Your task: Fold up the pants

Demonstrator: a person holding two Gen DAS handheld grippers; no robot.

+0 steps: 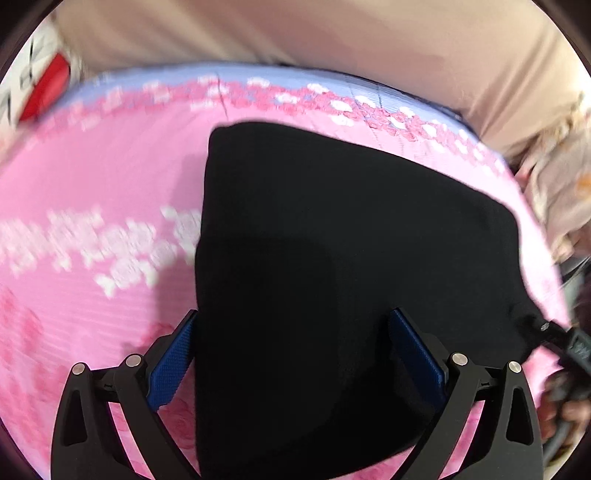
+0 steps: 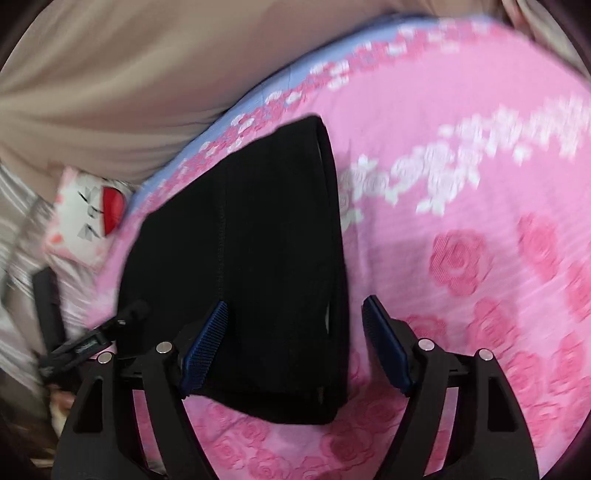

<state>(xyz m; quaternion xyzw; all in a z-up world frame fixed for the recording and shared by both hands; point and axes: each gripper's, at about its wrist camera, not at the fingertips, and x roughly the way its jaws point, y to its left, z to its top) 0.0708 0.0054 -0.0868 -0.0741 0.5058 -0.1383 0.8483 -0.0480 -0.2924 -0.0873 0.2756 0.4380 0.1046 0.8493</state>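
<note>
The black pants (image 1: 332, 236) lie folded into a compact stack on a pink flowered bedspread (image 1: 92, 192). My left gripper (image 1: 291, 332) is open, its blue pads on either side of the stack's near end, with nothing clamped. In the right wrist view the pants (image 2: 258, 240) show layered edges along their right side. My right gripper (image 2: 295, 321) is open above the near right corner of the stack. The other gripper's tip (image 2: 88, 343) shows at the pants' left edge.
A beige curtain or sheet (image 1: 332, 33) hangs behind the bed. A white pillow with a red shape (image 2: 92, 214) lies past the bed's left side. The pink bedspread (image 2: 480, 221) stretches to the right of the pants.
</note>
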